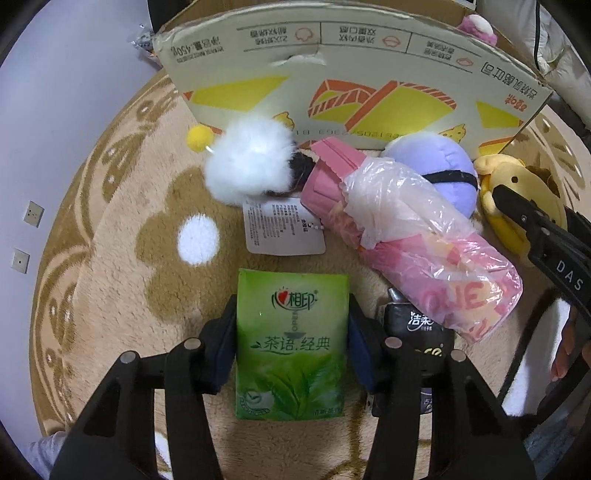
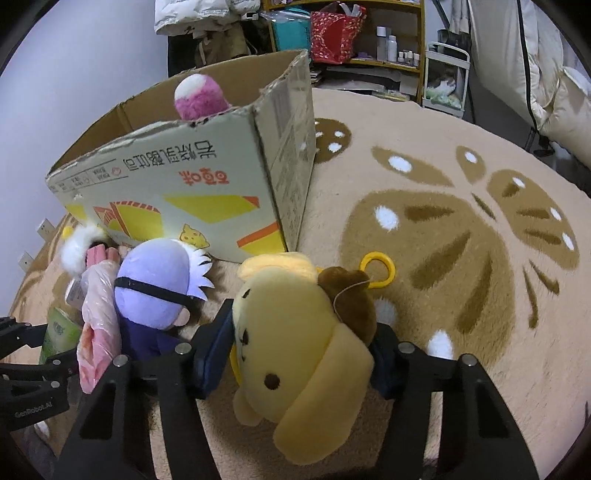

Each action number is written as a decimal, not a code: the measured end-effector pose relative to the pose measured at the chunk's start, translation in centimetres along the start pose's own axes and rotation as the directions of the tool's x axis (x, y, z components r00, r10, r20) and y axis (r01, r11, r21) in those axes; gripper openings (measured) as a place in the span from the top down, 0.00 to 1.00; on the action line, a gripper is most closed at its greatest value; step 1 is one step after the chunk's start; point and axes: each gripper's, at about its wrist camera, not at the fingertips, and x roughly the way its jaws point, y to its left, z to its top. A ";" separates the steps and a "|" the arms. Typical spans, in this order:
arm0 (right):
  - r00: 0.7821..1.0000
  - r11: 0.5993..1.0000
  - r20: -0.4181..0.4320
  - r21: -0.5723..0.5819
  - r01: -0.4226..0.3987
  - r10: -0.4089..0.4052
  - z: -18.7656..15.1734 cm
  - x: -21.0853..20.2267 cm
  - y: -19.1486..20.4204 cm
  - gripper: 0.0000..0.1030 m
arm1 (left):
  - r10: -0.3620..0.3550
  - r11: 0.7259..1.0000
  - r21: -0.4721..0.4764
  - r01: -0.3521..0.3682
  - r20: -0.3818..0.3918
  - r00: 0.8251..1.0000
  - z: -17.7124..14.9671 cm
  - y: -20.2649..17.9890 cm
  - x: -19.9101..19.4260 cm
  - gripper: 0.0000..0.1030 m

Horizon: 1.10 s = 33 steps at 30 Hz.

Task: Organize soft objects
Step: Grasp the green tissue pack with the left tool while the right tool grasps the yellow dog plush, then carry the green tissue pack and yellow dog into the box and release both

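Note:
My left gripper is shut on a green tissue pack, held over the rug. My right gripper is shut on a yellow dog plush with a brown cap and a yellow ring. On the rug lie a white fluffy toy, a pink bundle in a plastic bag, a purple round plush and a black tissue pack. Behind them stands an open cardboard box, also in the right wrist view, with a pink-and-white plush inside.
A patterned beige rug covers the floor. A wall with sockets is at the left. Shelves with bags and bottles, a small cart and bedding stand beyond the rug.

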 end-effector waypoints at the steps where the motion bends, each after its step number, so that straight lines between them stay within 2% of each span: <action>1: 1.000 1.000 0.001 0.001 -0.002 0.002 0.0 0.0 -0.1 0.38 | 0.004 1.000 0.001 -0.004 0.007 1.000 0.0 -0.1 -0.1 0.50; 9: 0.999 1.000 0.042 0.016 -0.014 0.014 0.3 -1.2 -0.2 0.38 | 0.019 0.999 -0.029 -0.017 0.055 0.998 -0.1 0.2 -1.5 0.50; 12: 0.998 0.999 0.058 0.031 -0.020 0.019 0.4 -1.8 -0.4 0.38 | 0.035 0.999 -0.044 -0.032 0.082 0.996 -0.1 1.6 -2.1 0.50; 21: 0.987 0.993 0.152 0.091 -0.072 0.058 1.0 -5.0 -1.1 0.38 | 0.089 0.993 -0.088 -0.078 0.129 0.988 -0.2 3.1 -4.1 0.50; 25: 0.973 0.990 0.219 0.101 -0.099 0.075 1.4 -6.9 -1.2 0.38 | 0.110 0.989 -0.116 -0.091 0.170 0.979 0.1 4.0 -5.7 0.50; 30: 0.956 0.991 0.279 0.076 -0.111 0.086 2.2 -8.5 -0.8 0.38 | 0.162 0.983 -0.122 -0.136 0.241 0.957 0.9 4.6 -7.6 0.50; 33: 0.948 0.992 0.306 0.066 -0.111 0.086 2.5 -9.2 -0.5 0.38 | 0.155 0.983 -0.139 -0.120 0.279 0.948 1.5 5.4 -8.5 0.50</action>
